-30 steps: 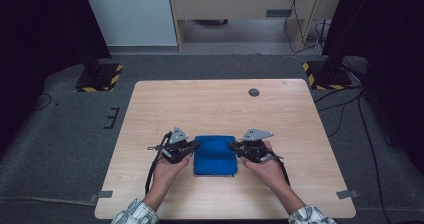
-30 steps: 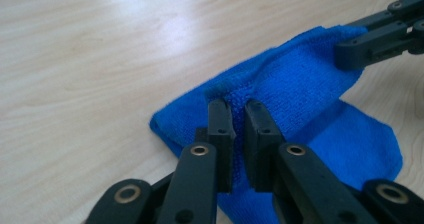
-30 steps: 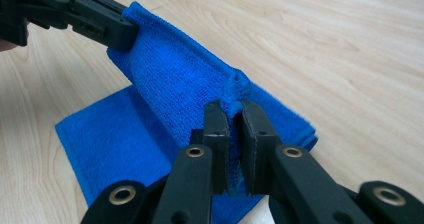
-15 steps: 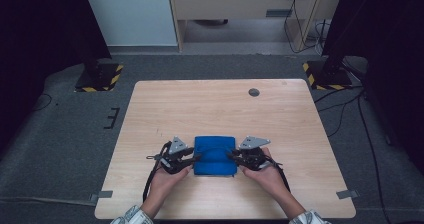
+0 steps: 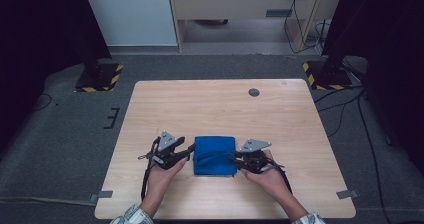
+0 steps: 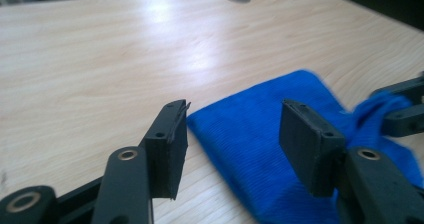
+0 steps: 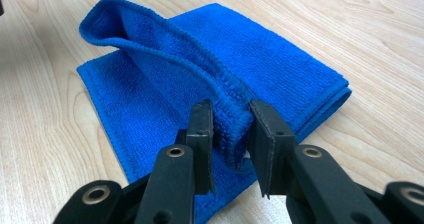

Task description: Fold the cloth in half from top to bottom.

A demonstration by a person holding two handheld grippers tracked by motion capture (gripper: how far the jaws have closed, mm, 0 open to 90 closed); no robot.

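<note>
Since earlier frame: both hands drawn nearer, left gripper point(image 5: 189, 150) fingers just opened wide, off folded blue microfibre cloth point(image 5: 215, 155) at near centre of table point(image 5: 210, 104). Right gripper point(image 7: 231, 134) fingers just loosening, hem between. Risk: hem catching, dragging fold open.

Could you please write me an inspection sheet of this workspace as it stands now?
Surface: wooden table, with a small round dark spot near the far edge.
Job's things: folded blue cloth near the front edge; one fold is lifted on the right side.
Clutter: nothing seen.
Grippers: left gripper open, its jaws have just been opening, the cloth's corner lies between them untouched. Right gripper has a cloth fold between its jaws, which have just been opening; whether the pads still press cannot be told.
Cables: black cables trail from the grippers.
Surroundings: grey floor, striped stand bases, cabinet.
</note>
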